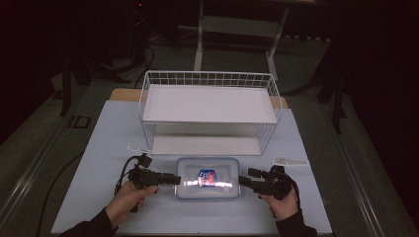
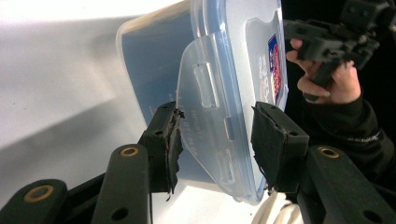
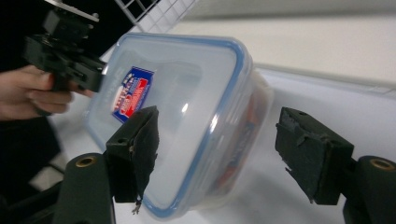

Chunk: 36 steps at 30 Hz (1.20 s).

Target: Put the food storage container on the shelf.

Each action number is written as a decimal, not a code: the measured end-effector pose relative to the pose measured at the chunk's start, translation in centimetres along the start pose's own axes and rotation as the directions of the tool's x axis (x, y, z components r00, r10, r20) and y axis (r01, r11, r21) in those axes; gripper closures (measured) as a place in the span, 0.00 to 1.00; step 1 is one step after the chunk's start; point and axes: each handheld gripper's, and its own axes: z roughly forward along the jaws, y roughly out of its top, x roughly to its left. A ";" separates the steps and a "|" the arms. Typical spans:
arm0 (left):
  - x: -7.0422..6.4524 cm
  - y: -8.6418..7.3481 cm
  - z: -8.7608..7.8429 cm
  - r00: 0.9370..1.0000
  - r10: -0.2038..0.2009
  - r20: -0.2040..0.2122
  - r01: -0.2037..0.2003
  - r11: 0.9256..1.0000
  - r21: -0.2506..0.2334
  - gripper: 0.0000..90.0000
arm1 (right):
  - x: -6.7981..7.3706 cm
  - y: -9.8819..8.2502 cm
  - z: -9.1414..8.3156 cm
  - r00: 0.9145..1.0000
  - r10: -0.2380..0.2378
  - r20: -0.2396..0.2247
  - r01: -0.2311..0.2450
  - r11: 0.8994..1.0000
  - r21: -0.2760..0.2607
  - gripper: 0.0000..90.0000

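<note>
The lidded plastic container [image 1: 208, 178] lies on the table [image 1: 99, 148] between both tongs, long axis running hand to hand, neither nearer; the left gripper [image 2: 215, 140] straddles its side latch flap [image 2: 201, 107], jaws spread, perhaps grazing; the right gripper [image 3: 217, 154] gapes wide around the opposite end, holding nothing; beyond stands a wire basket [image 1: 210, 79].

Both claws were matte black, each carried by a hand coming out of a dark long sleeve [image 1: 94, 226]. The left claw [image 2: 215, 140] had worn, frayed pads [image 2: 168, 140] and brass-coloured rivets [image 2: 129, 151] on its arms; the right claw [image 3: 224, 154] matched, its rivets [image 3: 86, 162] brass too. Black cables [image 1: 120, 175] trailed behind.
</note>
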 end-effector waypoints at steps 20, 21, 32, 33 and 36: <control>-1.5 -1.1 -0.4 0.995 0.091 -0.030 -0.091 0.996 0.010 0.62 | -1.5 -0.5 1.4 0.977 0.126 -0.172 -0.101 0.983 0.151 0.59; -1.5 -1.1 -0.4 0.996 0.085 -0.027 -0.085 0.996 0.006 0.63 | -1.7 -0.5 1.4 0.973 0.141 -0.182 -0.114 0.982 0.151 0.60; -1.5 -1.5 -0.4 0.996 0.090 -0.021 -0.090 0.996 -0.011 0.63 | -1.7 -0.5 1.6 0.969 0.146 -0.197 -0.115 0.980 0.162 0.59; -1.5 -1.5 -0.4 0.996 0.085 -0.020 -0.085 0.996 -0.012 0.63 | -1.7 -0.5 1.6 0.970 0.139 -0.199 -0.108 0.981 0.161 0.59; -1.7 -1.5 -0.4 0.996 0.082 -0.025 -0.082 0.997 -0.015 0.63 | -1.7 -0.6 1.5 0.970 0.138 -0.199 -0.106 0.981 0.164 0.60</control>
